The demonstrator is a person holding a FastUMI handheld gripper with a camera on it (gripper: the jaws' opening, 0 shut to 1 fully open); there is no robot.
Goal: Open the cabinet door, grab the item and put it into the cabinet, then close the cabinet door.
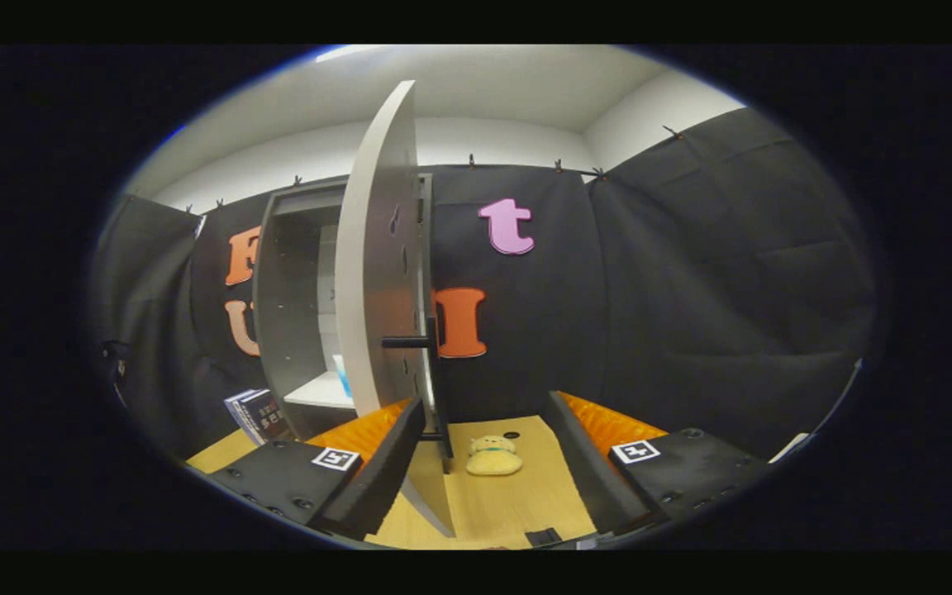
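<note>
One spread claw (484, 463), one toy (493, 456)

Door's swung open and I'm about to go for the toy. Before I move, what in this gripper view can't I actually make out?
- Cabinet interior: the open door covers its right part; the blue item on the shelf is half hidden.
- Door handle: seen edge-on, shape unclear.
- Books beside the cabinet: too small to identify.
- Yellow plush toy between the open gripper fingers, on the table: small, details blurred.
</note>
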